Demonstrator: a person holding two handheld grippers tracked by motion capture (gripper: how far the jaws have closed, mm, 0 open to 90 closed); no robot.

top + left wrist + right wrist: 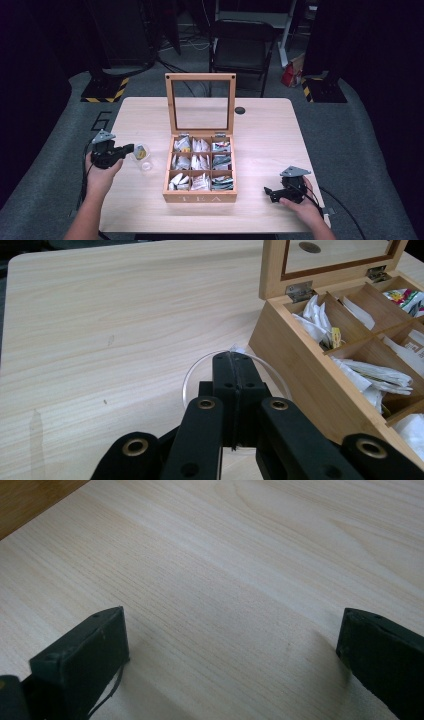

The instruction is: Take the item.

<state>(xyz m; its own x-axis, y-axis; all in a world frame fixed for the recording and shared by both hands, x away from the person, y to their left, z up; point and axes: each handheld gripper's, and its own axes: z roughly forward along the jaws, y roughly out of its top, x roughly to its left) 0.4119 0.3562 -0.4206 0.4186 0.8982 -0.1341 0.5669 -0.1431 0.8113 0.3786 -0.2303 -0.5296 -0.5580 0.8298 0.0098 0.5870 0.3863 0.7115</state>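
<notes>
So nearest the front edge of the table (pixel 260 125), over by the front right corner, the right gripper (pixel 270 192) sits low on the bare wood with its jaws spread wide and nothing between them; in the right gripper view you just get the two black fingertips (pixel 85 650) and wood grain. Near the left edge, a bit further in, the left gripper (pixel 131 147) has its jaws pressed together, and the tips sit over a clear glass cup (pixel 200 375). Something small and white pokes out right at the tip, could be a tea bag tag, can't tell. In the high view there's a yellowish bit (pixel 141 151) at that cup too. Mid-table is the wooden tea box (pixel 200 199), nine compartments full of tea bags (pixel 200 162), and its glass lid (pixel 200 77) stands upright toward the far edge.
</notes>
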